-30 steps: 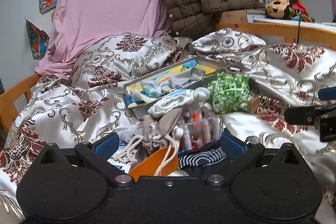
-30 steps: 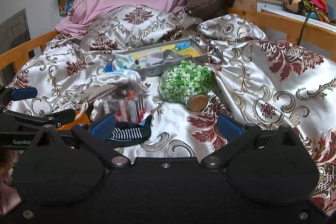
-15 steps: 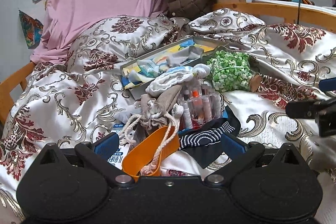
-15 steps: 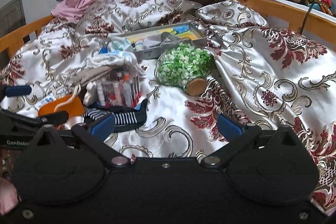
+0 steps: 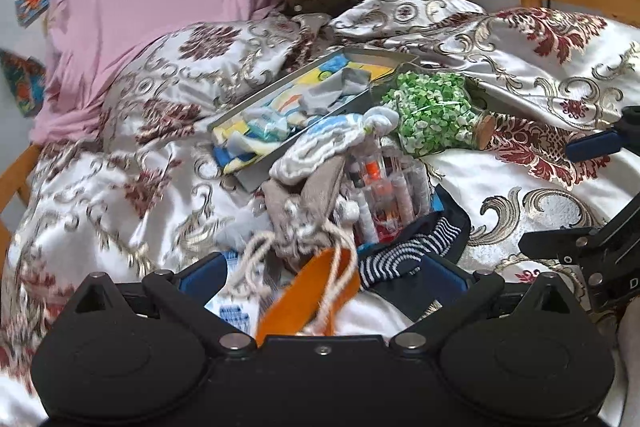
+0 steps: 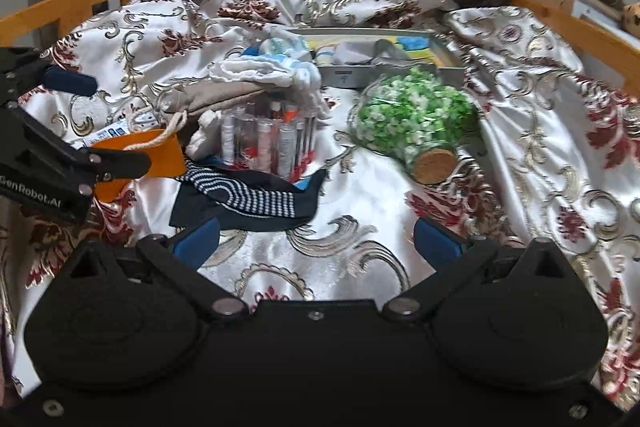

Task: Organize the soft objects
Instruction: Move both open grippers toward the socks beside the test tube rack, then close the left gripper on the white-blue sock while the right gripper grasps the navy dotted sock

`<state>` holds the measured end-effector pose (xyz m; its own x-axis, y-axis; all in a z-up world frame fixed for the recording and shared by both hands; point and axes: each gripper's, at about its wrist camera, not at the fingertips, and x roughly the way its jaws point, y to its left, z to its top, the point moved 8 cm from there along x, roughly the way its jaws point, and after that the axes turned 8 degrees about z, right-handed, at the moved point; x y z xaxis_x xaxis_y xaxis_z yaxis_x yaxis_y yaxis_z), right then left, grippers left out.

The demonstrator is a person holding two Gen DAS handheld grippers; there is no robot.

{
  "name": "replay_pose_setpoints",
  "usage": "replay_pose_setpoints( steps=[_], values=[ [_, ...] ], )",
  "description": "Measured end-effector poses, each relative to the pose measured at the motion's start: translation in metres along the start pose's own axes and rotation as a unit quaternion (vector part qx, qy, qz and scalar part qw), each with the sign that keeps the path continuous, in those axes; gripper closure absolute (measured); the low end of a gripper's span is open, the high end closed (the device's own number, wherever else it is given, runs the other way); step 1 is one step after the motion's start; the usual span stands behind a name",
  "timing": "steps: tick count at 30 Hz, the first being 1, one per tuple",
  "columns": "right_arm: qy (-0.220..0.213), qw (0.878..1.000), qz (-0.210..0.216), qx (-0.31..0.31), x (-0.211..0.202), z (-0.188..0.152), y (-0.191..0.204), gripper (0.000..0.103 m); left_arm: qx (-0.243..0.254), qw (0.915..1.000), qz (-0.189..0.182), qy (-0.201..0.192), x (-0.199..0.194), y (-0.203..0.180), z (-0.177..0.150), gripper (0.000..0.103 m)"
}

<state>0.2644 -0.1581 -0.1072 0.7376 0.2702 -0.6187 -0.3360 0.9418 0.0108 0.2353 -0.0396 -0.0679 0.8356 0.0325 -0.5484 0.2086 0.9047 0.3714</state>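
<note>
A patterned satin bed (image 6: pixel 532 131) is carrying a small heap of clutter, and two hand-held grippers are hovering at its near edge. The landmark here is the clear tube box (image 6: pixel 268 143) standing in the middle of the heap.

Left of the box, the left hand-held gripper (image 5: pixel 322 277) is sitting with its jaws spread wide and nothing between them. An orange strip (image 5: pixel 308 297) and a white cord (image 5: pixel 256 255) are lying just in front of it, with the cord trailing from a beige pouch (image 5: pixel 308 195) that is leaning against the box's left side. Behind the box, a white fluffy cloth (image 6: pixel 272 71) is draping over the pouch, and a tray (image 6: pixel 384 75) of small fabrics is resting farther back.

In front of the box, a dark striped sock (image 6: pixel 256 203) is lying flat on the bed, its long axis running roughly left to right, one end touching the box's base.

Right of the box, a corked jar (image 6: pixel 412 119) of green bits is lying on its side.

The right hand-held gripper (image 6: pixel 318 247) is also spread open and empty, hanging just short of the sock. The sock is lying ahead and slightly left of it, and ahead and right of the left one; both seem close, the left perhaps nearer. A crosswise pinch at mid-length looks the likely approach.
</note>
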Motion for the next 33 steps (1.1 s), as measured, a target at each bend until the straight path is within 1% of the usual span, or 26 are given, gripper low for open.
replay_pose_setpoints(
  steps=[2, 3, 6, 8, 11, 14, 16, 17, 19, 21, 24, 26, 33],
  values=[
    [-0.001, 1.0, 0.015, -0.003, 0.006, 0.003, 0.001, 0.001, 0.016, 0.9997, -0.017, -0.007, 0.005, 0.002, 0.006, 0.001],
    [-0.002, 1.0, 0.019, -0.007, 0.009, 0.004, 0.002, 0.001, 0.027, 0.9991, -0.032, -0.012, 0.007, 0.003, 0.01, 0.001],
    [-0.005, 0.999, 0.032, -0.028, 0.018, 0.004, 0.007, 0.001, 0.063, 0.9961, -0.061, -0.015, 0.015, 0.003, 0.018, 0.001],
    [-0.003, 0.998, 0.037, -0.043, 0.024, 0.006, 0.01, 0.001, 0.09, 0.9934, -0.069, -0.019, 0.021, 0.004, 0.025, 0.001],
    [0.003, 0.998, 0.046, -0.045, 0.036, 0.008, 0.013, 0.001, 0.121, 0.9892, -0.08, -0.022, 0.031, 0.006, 0.04, 0.001],
    [0.013, 0.998, 0.058, -0.037, 0.05, 0.01, 0.013, 0.005, 0.142, 0.9859, -0.087, -0.015, 0.047, 0.006, 0.055, 0.002],
    [0.019, 0.997, 0.068, -0.029, 0.059, 0.01, 0.014, 0.012, 0.157, 0.9835, -0.089, -0.012, 0.056, 0.005, 0.063, 0.004],
    [0.021, 0.997, 0.072, -0.026, 0.063, 0.01, 0.015, 0.013, 0.164, 0.9825, -0.089, -0.009, 0.063, 0.004, 0.067, 0.005],
    [0.026, 0.996, 0.077, -0.025, 0.071, 0.01, 0.017, 0.016, 0.166, 0.9816, -0.094, -0.004, 0.072, 0.003, 0.072, 0.008],
    [0.03, 0.996, 0.081, -0.022, 0.078, 0.01, 0.017, 0.019, 0.152, 0.9829, -0.103, 0.004, 0.082, 0.003, 0.08, 0.008],
    [0.032, 0.995, 0.089, -0.018, 0.084, 0.011, 0.018, 0.021, 0.13, 0.9851, -0.113, 0.01, 0.096, 0.001, 0.09, 0.009],
    [0.035, 0.995, 0.091, -0.018, 0.089, 0.01, 0.019, 0.022, 0.123, 0.9854, -0.117, 0.014, 0.104, -0.003, 0.094, 0.011],
    [0.048, 0.994, 0.097, -0.018, 0.106, 0.005, 0.024, 0.023, 0.136, 0.983, -0.123, 0.015, 0.12, -0.02, 0.097, 0.013]
  ],
)
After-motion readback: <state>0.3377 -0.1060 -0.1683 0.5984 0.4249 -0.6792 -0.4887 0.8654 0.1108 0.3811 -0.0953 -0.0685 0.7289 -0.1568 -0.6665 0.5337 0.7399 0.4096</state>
